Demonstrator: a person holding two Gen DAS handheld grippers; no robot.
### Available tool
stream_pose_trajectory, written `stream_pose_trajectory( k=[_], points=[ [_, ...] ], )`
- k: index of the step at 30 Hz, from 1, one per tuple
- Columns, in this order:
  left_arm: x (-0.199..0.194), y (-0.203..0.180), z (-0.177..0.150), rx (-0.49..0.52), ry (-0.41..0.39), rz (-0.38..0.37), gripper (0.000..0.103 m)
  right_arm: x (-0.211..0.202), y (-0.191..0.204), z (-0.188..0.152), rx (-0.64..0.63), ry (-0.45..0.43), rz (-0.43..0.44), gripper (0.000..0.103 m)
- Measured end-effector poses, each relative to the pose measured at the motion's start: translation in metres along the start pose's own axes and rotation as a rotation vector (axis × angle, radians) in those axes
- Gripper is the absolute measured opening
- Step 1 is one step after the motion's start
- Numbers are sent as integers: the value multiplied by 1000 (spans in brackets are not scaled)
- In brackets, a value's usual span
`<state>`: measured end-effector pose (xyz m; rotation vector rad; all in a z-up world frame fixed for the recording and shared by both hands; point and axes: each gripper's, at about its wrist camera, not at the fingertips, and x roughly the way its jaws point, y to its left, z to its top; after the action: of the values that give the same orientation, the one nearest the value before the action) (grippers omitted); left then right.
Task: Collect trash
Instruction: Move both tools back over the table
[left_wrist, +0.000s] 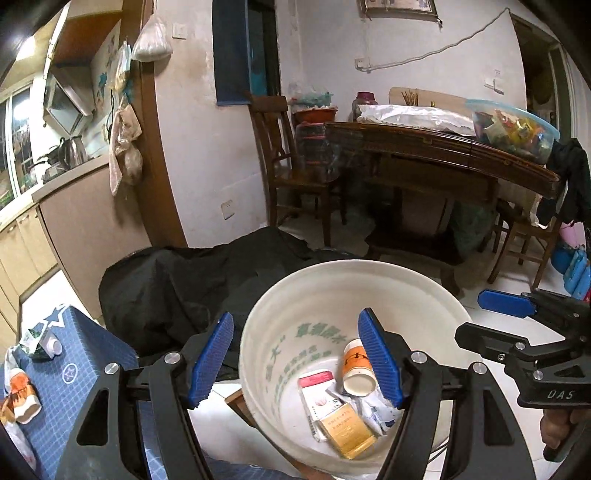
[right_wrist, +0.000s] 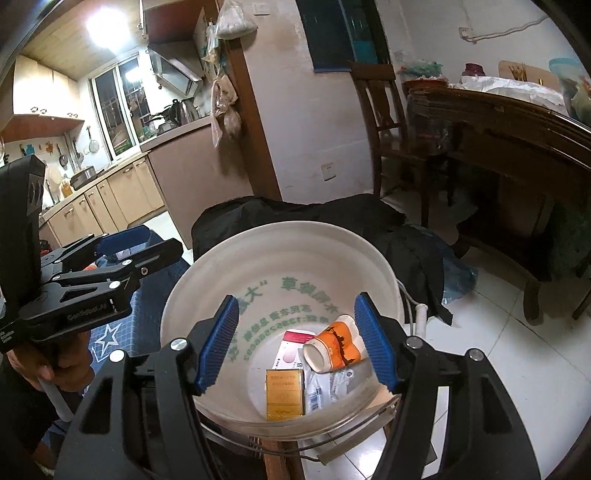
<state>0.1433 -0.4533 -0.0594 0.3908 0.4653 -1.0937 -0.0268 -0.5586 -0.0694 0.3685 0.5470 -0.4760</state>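
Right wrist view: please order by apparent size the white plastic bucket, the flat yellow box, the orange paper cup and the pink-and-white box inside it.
1. White plastic bucket, clearly largest.
2. Flat yellow box.
3. Orange paper cup, close to the yellow box, so this order is unsure.
Pink-and-white box: partly hidden under the cup, so I cannot rank it.

One white bucket (right_wrist: 280, 254) holds the collected trash: one orange paper cup (right_wrist: 334, 347), one gold box (right_wrist: 285, 394), one pink-and-white carton (right_wrist: 291, 350) and a few crumpled wrappers (right_wrist: 332, 384), too tangled to count. On the blue worktop (left_wrist: 77, 373) lie two more items: one orange cup (left_wrist: 20, 397) and one small green carton (left_wrist: 38, 341). Two hand-held grippers are visible.
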Motion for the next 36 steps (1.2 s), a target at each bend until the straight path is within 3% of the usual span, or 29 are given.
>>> stream_pose_trajectory(
  k=[5, 18, 36],
  points=[
    [-12, 11, -6, -26, -1, 25, 71, 3, 11, 1, -20, 5, 22, 62],
    [-63, 74, -47, -93, 17, 204, 71, 30, 88, -3, -123, 54, 149, 62],
    [-152, 191, -160, -331, 110, 468, 71, 84, 226, -28, -301, 191, 352, 63]
  ],
)
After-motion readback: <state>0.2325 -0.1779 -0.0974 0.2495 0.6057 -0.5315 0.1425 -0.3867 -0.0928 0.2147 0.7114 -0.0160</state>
